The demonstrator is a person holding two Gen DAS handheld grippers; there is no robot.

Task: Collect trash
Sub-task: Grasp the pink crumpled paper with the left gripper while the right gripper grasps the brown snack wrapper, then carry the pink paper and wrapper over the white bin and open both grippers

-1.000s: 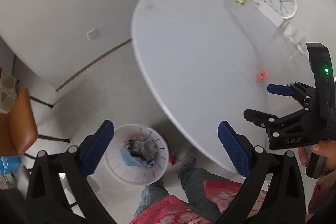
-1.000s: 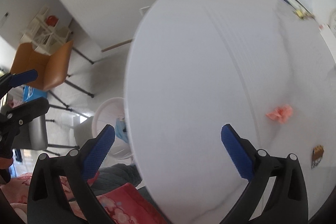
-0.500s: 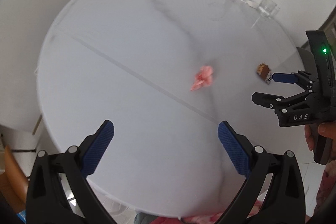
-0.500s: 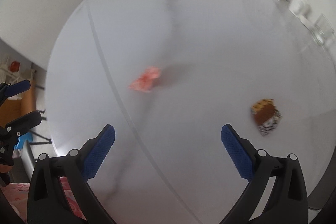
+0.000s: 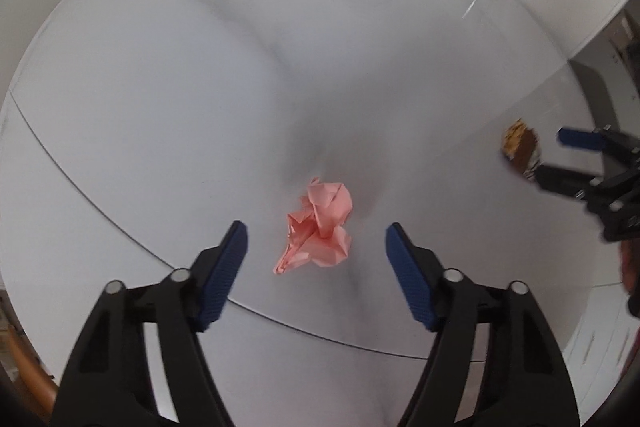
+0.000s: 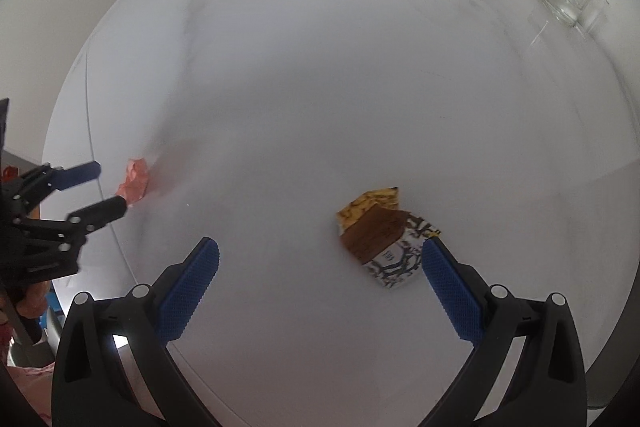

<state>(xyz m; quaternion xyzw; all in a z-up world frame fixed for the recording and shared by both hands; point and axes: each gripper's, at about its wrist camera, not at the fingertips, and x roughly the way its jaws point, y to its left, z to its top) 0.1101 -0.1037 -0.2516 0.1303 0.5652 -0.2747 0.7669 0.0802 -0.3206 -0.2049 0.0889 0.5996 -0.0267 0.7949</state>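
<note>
On the table [image 5: 160, 87], the light, soft paper wad [image 5: 316, 227] lies untouched between the closing left claw [image 5: 316, 255], best pinched across its middle, while the empty right claw [image 6: 320, 279] stands wide, its right pad beside the crinkly wrapper [image 6: 384, 239].

Left gripper [image 5: 316, 247] pointed steeply downward, jaws closing, pads clear of contact. Right gripper [image 6: 320, 263] pointed steeply downward beside it, jaws spread wide, nothing gripped.

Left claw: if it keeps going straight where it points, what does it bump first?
Probably the crumpled pink paper, lying between the closing left claw fingers, not yet touched. The table lies right beneath.
</note>
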